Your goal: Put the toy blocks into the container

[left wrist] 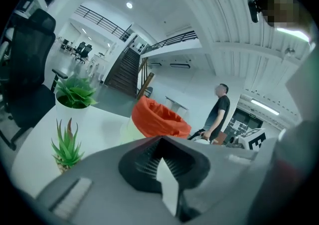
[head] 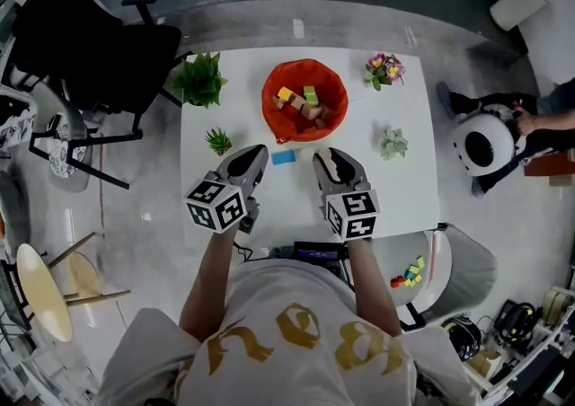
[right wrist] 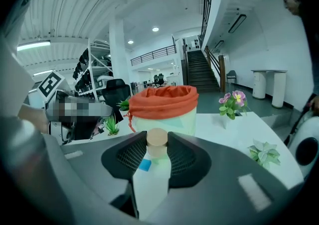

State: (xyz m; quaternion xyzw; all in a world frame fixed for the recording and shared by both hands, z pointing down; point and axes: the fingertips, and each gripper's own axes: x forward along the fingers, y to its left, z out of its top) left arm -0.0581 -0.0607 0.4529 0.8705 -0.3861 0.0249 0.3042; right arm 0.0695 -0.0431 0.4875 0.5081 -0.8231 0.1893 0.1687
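Note:
The orange-lined container [head: 304, 99] stands at the far middle of the white table [head: 409, 198] with several coloured blocks in it. A blue block [head: 283, 157] lies on the table just in front of it, between my two grippers. My right gripper [head: 325, 158] is shut on a tan cylinder block [right wrist: 157, 142]; the container [right wrist: 162, 107] is straight ahead of it and the blue block [right wrist: 144, 165] shows low between the jaws. My left gripper [head: 254, 154] hovers left of the blue block, shut with nothing in it, and the container [left wrist: 157, 118] is ahead of it to the right.
A leafy plant [head: 199, 79] and a small succulent [head: 218, 139] stand on the table's left. Flowers [head: 384, 69] and a pale succulent [head: 393, 142] are on its right. A black chair [head: 90, 45] is at the left. A white seat holds loose blocks [head: 409, 274].

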